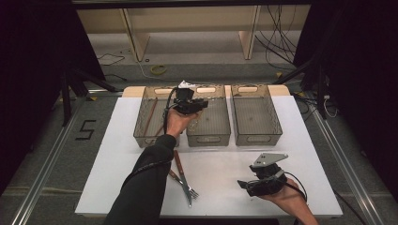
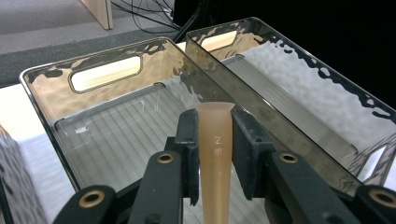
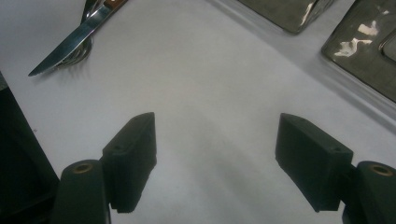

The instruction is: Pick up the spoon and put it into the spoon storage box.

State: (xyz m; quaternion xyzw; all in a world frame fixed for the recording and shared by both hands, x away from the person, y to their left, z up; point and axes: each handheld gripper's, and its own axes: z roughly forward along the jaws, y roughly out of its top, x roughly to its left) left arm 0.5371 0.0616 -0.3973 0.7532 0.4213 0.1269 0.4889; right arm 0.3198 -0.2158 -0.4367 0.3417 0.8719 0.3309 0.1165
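Left gripper (image 2: 214,154): you clamp a tan wooden handle (image 2: 215,140) over the middle bin (image 2: 46,88), ready to drop.
Right gripper (image 3: 215,158): jaws apart, idle beside the knife (image 3: 70,39).

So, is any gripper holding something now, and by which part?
The left gripper clamps a tan utensil handle near its flared end, above the middle tray. The right gripper is open and holds nothing.
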